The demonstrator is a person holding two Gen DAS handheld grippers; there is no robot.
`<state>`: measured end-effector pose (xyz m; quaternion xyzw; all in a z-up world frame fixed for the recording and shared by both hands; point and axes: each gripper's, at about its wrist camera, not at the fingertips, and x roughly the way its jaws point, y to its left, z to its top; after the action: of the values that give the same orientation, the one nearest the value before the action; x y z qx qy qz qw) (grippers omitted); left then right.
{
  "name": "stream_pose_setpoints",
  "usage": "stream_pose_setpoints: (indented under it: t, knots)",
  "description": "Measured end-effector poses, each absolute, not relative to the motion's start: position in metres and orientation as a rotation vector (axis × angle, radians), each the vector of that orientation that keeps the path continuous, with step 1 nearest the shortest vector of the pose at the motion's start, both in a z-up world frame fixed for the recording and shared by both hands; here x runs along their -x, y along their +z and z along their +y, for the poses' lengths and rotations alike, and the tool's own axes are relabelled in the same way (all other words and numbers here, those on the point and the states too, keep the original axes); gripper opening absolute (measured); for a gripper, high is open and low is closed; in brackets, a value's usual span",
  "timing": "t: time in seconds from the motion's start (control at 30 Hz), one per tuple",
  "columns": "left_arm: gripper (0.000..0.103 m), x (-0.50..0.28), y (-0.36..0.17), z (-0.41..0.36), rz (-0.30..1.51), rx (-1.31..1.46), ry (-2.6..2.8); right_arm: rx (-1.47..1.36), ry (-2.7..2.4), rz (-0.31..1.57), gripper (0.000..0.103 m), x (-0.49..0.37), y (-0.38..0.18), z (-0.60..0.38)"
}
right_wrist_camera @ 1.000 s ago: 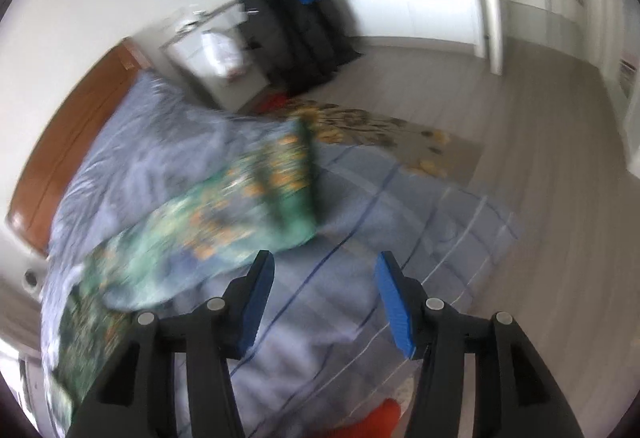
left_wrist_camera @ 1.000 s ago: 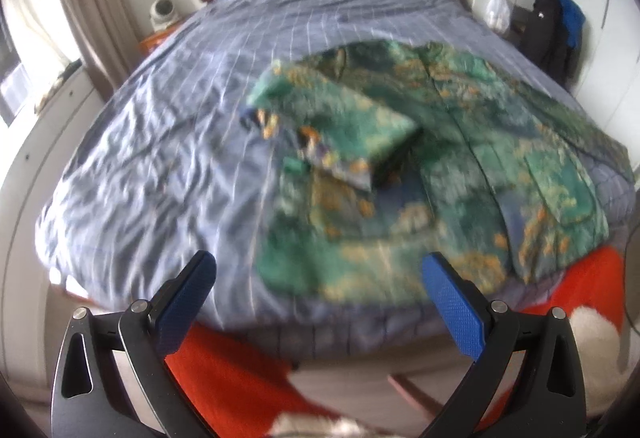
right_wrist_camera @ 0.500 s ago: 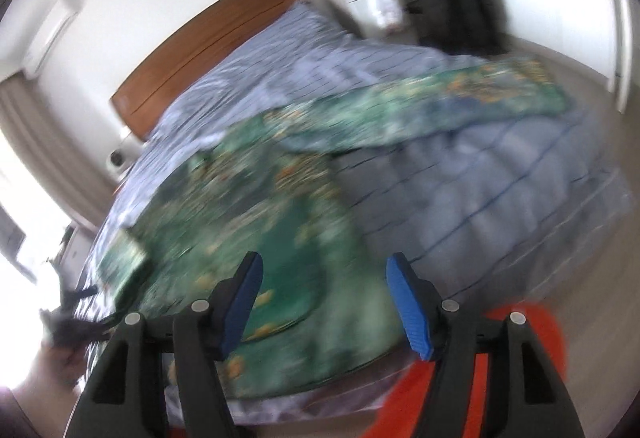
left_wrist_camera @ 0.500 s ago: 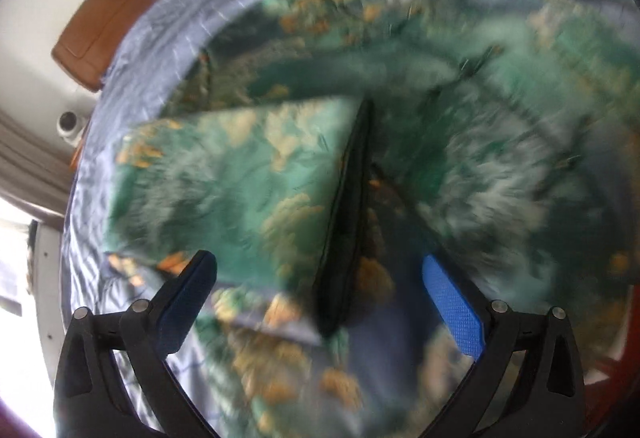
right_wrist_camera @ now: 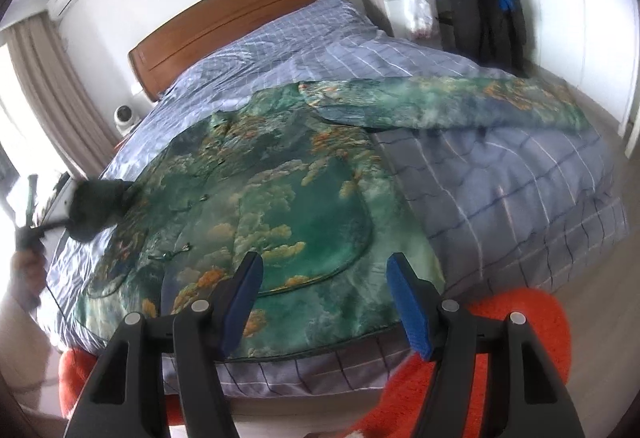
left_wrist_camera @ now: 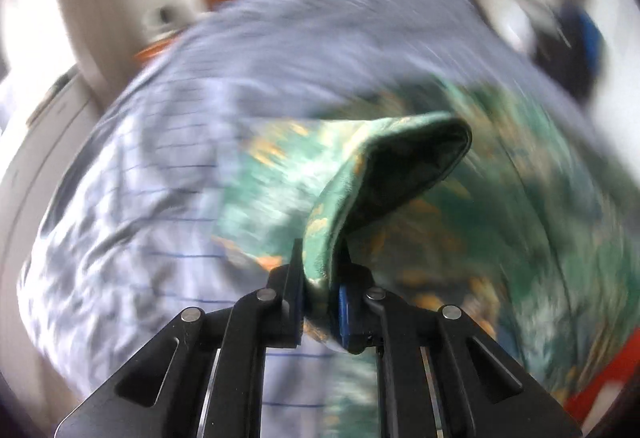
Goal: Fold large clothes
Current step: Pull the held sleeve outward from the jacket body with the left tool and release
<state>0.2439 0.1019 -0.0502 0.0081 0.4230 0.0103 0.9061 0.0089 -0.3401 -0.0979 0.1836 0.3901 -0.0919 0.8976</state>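
Jacket (right_wrist_camera: 280, 198): green printed, spread on bed (right_wrist_camera: 520, 174), one sleeve (right_wrist_camera: 460, 106) stretched out sideways. Appears soft, limp, padded, likely light. Left gripper (left_wrist_camera: 320, 294) clamped on cuff (left_wrist_camera: 332, 222); right gripper (right_wrist_camera: 324, 298) apart, empty, above hem. Best taken at edges.

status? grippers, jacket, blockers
Left gripper shut on jacket sleeve, lifted off bed. Right gripper open, above jacket hem. No blockers seen.
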Motion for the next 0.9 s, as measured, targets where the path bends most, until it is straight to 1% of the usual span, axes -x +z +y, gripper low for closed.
stream_pose_setpoints:
  t: [0.13, 0.23, 0.33, 0.5, 0.7, 0.83, 0.9]
  knots:
    - [0.01, -0.248, -0.039, 0.198, 0.857, 0.109, 0.236, -0.357, -0.165, 0.815, 0.064, -0.015, -0.1, -0.33]
    - [0.009, -0.249, -0.06, 0.258, 0.901, 0.166, 0.38, -0.374, -0.15, 0.83, 0.064, -0.02, -0.106, -0.324]
    - [0.009, -0.255, -0.094, 0.289, 0.959, 0.21, 0.444, -0.37, -0.133, 0.847, 0.064, -0.022, -0.111, -0.315]
    - [0.008, -0.25, -0.135, 0.311, 0.997, 0.269, 0.5, -0.348, -0.109, 0.871, 0.064, -0.02, -0.112, -0.304]
    - [0.007, -0.252, -0.153, 0.315, 1.019, 0.289, 0.521, -0.333, -0.114, 0.892, 0.064, -0.016, -0.113, -0.301]
    - [0.007, -0.249, -0.158, 0.303, 1.037, 0.26, 0.527, -0.339, -0.114, 0.891, 0.064, -0.017, -0.114, -0.3]
    - [0.009, -0.249, -0.161, 0.3, 1.045, 0.238, 0.529, -0.338, -0.107, 0.885, 0.064, -0.017, -0.115, -0.299]
